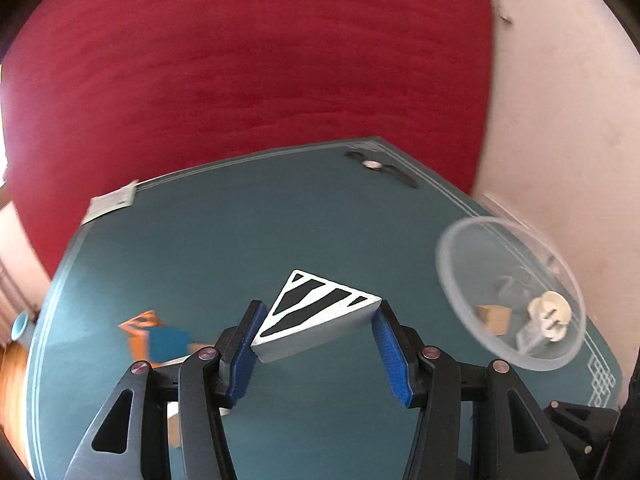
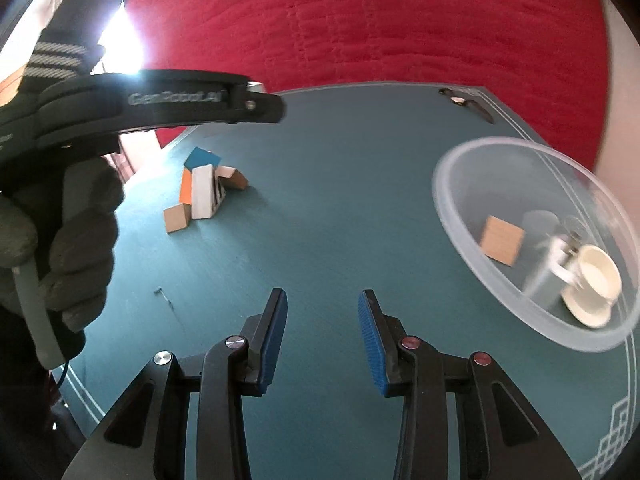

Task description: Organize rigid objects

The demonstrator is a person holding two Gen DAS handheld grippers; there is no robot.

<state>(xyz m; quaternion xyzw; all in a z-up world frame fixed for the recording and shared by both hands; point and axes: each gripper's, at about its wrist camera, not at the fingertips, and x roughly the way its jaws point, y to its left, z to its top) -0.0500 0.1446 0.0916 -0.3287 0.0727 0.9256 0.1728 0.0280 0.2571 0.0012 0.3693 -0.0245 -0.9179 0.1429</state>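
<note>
The black-and-white striped triangular block [image 1: 316, 314] is clamped between the blue pads of the left gripper [image 1: 318, 320], held clear above the teal tabletop [image 1: 248, 236], with one pad on a slanted side and the other near a pointed corner. That hold looks uneven, so the step in hand, carrying the block to the clear plastic bowl [image 1: 452, 280] off to the right, is best done gently and without rolling the wrist, lest the wedge pivot or squeeze out. The bowl already holds a small wooden block [image 1: 494, 316] and a cream plug-like piece [image 1: 550, 314], so the release should come low over the open middle of the bowl, clear of the near rim, with the jaws parting only once the block is inside the wall. The right gripper [image 2: 323, 334] hangs empty, its pads apart with only tabletop between them, just beside the bowl; it could steady the rim if the bowl slides. The remaining blocks [image 2: 204, 192] lie heaped well apart, towards the far left.
</note>
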